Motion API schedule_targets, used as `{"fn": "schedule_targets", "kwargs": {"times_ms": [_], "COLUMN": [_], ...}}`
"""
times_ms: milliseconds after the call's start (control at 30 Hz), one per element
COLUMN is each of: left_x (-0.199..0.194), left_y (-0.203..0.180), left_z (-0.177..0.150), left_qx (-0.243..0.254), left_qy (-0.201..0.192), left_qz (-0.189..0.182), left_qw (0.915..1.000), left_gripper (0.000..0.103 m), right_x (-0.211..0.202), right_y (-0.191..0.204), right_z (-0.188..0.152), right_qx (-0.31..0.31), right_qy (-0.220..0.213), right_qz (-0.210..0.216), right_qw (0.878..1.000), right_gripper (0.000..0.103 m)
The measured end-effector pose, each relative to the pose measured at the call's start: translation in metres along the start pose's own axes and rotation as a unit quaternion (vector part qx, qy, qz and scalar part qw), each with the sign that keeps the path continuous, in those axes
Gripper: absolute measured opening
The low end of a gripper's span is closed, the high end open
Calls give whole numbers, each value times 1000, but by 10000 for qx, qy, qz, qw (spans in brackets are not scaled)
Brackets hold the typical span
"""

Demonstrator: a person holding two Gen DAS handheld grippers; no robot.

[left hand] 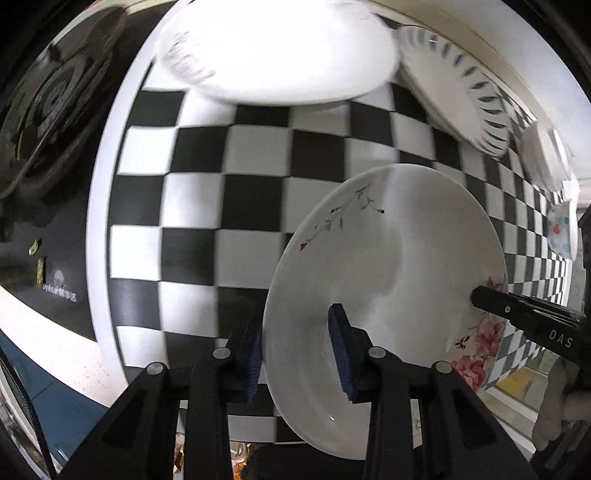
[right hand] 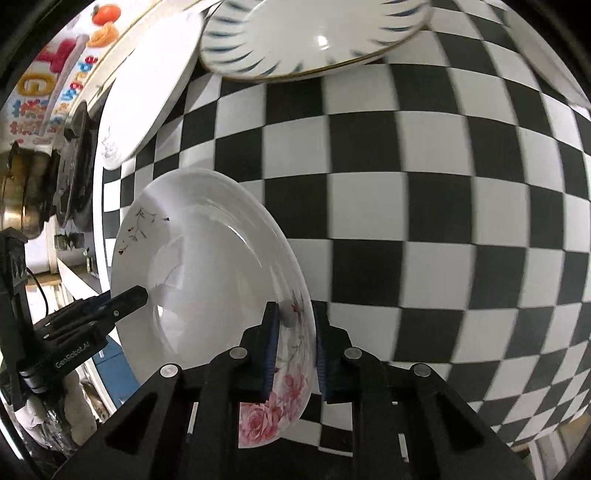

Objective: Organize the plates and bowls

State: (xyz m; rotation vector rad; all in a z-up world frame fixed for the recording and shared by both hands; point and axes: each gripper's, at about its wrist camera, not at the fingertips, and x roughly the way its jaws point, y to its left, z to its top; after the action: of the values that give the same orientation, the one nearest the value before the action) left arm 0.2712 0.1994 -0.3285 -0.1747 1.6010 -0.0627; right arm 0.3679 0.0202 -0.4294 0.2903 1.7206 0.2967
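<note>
**Both grippers gripping one floral plate**

The left gripper and right gripper are each pinching opposite rim edges of the floral plate, holding it tilted over the checkered table. A white plate and blue-striped bowl are sitting beyond.

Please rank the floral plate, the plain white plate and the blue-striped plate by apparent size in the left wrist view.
1. Floral plate, though nearest.
2. Plain white plate, partly cropped, so the top two are unsure.
3. Blue-striped plate, seen obliquely.

White rose-printed plate tilted on edge above the checkered cloth.
</note>
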Motion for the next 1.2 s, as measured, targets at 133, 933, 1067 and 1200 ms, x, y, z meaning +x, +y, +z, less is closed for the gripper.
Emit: {"fn": "schedule_targets", "kwargs": {"times_ms": [133, 933, 1067, 1200], "left_x": [-5, 20, 17, -32], "left_y": [-34, -98, -102, -61], "left_z": [-2, 27, 31, 29], "left_qx": [224, 536, 334, -172], "left_qy": [-37, 225, 209, -86], "left_qz": [-25, 290, 249, 18], "left_qw": [9997, 9979, 9989, 9998], "left_gripper": [31, 31, 31, 31], "right_x": [-21, -65, -60, -71], "right_y": [-25, -133, -130, -134], "right_z": [-6, -23, -17, -13], "right_qx": [120, 418, 343, 505], "right_qy": [-168, -418, -291, -172], "right_qz": [22, -12, 15, 176], "right_qw": [9998, 9982, 9990, 9984], "right_gripper": [19, 19, 19, 22]}}
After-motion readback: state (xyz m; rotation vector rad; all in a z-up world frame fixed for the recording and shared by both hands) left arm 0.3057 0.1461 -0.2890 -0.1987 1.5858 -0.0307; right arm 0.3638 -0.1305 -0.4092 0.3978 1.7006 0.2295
